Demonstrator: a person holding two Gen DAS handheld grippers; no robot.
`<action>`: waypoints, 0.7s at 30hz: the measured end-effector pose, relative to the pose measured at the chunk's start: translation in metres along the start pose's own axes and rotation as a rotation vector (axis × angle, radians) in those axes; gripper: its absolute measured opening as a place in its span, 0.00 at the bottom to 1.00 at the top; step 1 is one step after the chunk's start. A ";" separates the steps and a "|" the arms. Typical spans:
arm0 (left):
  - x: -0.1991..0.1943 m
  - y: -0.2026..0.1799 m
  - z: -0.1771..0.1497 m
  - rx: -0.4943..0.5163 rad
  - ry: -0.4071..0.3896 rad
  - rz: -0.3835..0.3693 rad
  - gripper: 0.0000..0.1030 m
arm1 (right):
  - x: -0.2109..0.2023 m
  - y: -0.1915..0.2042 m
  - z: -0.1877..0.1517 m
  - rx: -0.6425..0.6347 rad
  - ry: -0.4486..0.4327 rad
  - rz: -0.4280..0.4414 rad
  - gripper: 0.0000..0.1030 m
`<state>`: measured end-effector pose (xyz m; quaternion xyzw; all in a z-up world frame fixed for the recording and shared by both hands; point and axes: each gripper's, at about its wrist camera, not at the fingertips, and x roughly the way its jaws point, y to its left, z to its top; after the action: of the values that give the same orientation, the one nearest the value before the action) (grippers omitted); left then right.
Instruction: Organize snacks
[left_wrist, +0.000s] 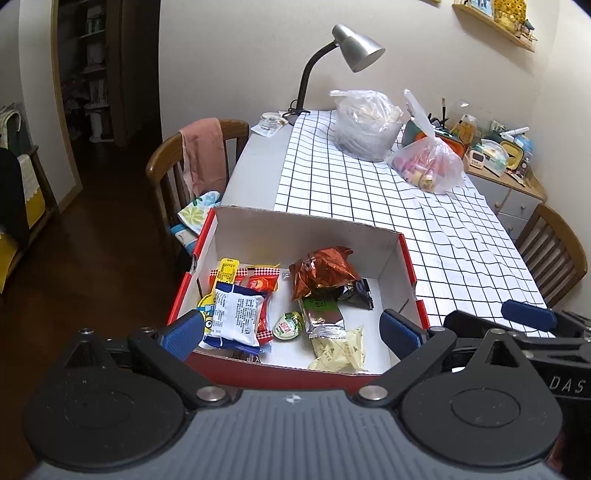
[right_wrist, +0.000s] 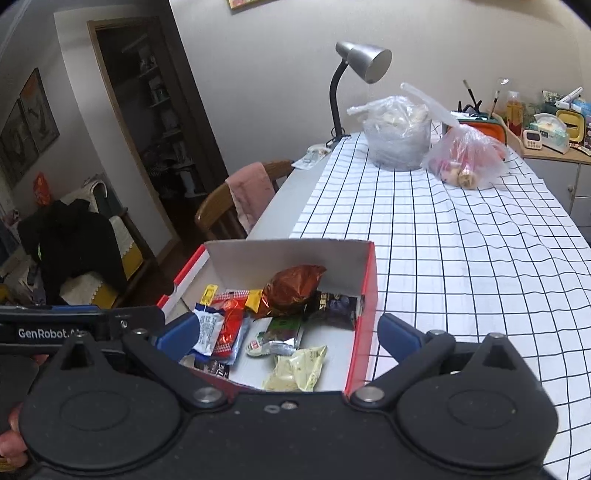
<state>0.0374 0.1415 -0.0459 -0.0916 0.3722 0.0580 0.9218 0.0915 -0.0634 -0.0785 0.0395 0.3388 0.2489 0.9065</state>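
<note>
A red cardboard box (left_wrist: 393, 254) with a white inside stands at the near left corner of the table; it also shows in the right wrist view (right_wrist: 365, 280). It holds several snacks: a copper foil bag (left_wrist: 321, 273), a white and blue packet (left_wrist: 236, 314), a green jelly cup (left_wrist: 288, 325), a pale yellow packet (left_wrist: 340, 350) and a dark packet (left_wrist: 360, 293). My left gripper (left_wrist: 291, 334) is open and empty above the box's near edge. My right gripper (right_wrist: 288, 334) is open and empty over the same box, just right of the left one. The right gripper's body (left_wrist: 517, 317) shows beside the box.
Two plastic bags, a clear one (left_wrist: 365, 122) and a pinkish one (left_wrist: 428, 162), sit at the far end of the checked tablecloth (left_wrist: 424, 229). A desk lamp (left_wrist: 354, 48) stands behind them. Wooden chairs (left_wrist: 192, 162) flank the table. A cluttered sideboard (left_wrist: 495, 147) is at the far right.
</note>
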 end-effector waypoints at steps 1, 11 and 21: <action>0.000 0.000 0.000 0.000 0.000 0.000 0.99 | 0.000 0.001 0.000 -0.005 0.003 -0.002 1.00; 0.002 -0.001 -0.003 -0.001 0.005 0.023 0.99 | 0.004 0.002 -0.001 -0.007 0.010 -0.023 1.00; 0.003 -0.002 -0.004 0.003 0.009 0.042 0.99 | 0.006 0.003 0.000 -0.011 0.016 -0.035 1.00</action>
<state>0.0368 0.1387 -0.0503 -0.0827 0.3781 0.0763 0.9189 0.0938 -0.0584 -0.0812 0.0264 0.3454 0.2353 0.9081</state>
